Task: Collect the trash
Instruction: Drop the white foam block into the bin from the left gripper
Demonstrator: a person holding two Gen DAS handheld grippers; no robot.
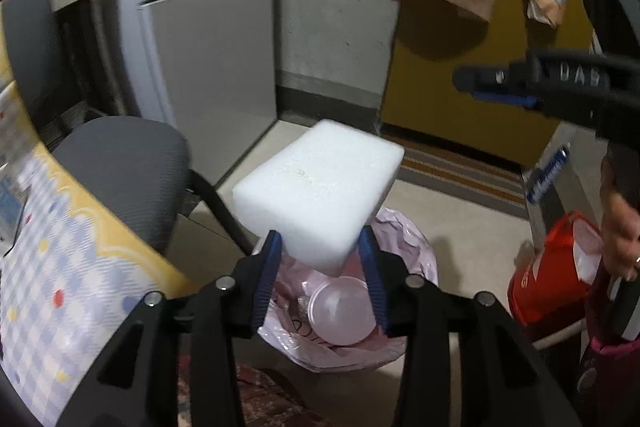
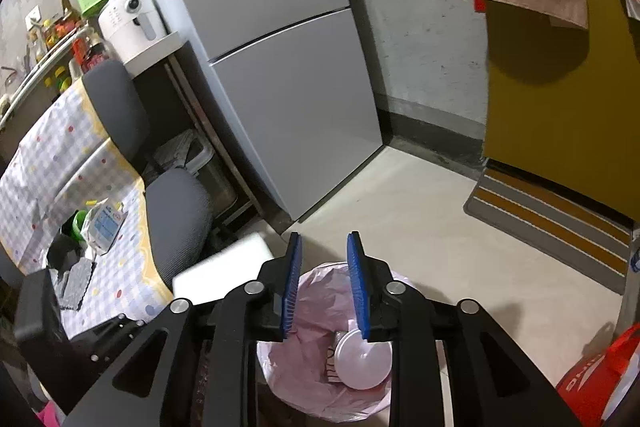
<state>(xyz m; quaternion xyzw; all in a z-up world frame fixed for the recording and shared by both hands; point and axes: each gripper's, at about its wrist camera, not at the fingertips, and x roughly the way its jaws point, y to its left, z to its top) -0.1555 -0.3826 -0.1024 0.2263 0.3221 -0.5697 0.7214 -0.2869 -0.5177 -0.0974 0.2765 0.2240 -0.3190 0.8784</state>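
Note:
My left gripper [image 1: 320, 243] is shut on a white foam block [image 1: 316, 187] and holds it above a trash bin lined with a pink bag [image 1: 412, 247]. A clear plastic lid [image 1: 340, 311] lies inside the bin. In the right wrist view my right gripper [image 2: 323, 241] is open and empty above the same pink-lined bin [image 2: 312, 311], with the lid [image 2: 362, 361] below it. The foam block [image 2: 224, 267] shows at its left, behind the left finger. The right gripper also shows in the left wrist view at the upper right [image 1: 480, 83].
A table with a checked cloth [image 2: 52, 163] holds wrappers and a green cup [image 2: 78, 223]. A grey chair [image 2: 176, 219] stands beside the bin. A grey fridge [image 2: 288, 75], a yellow door [image 2: 560, 107], a striped mat [image 2: 548, 223] and a red bag [image 2: 600, 383] surround the floor.

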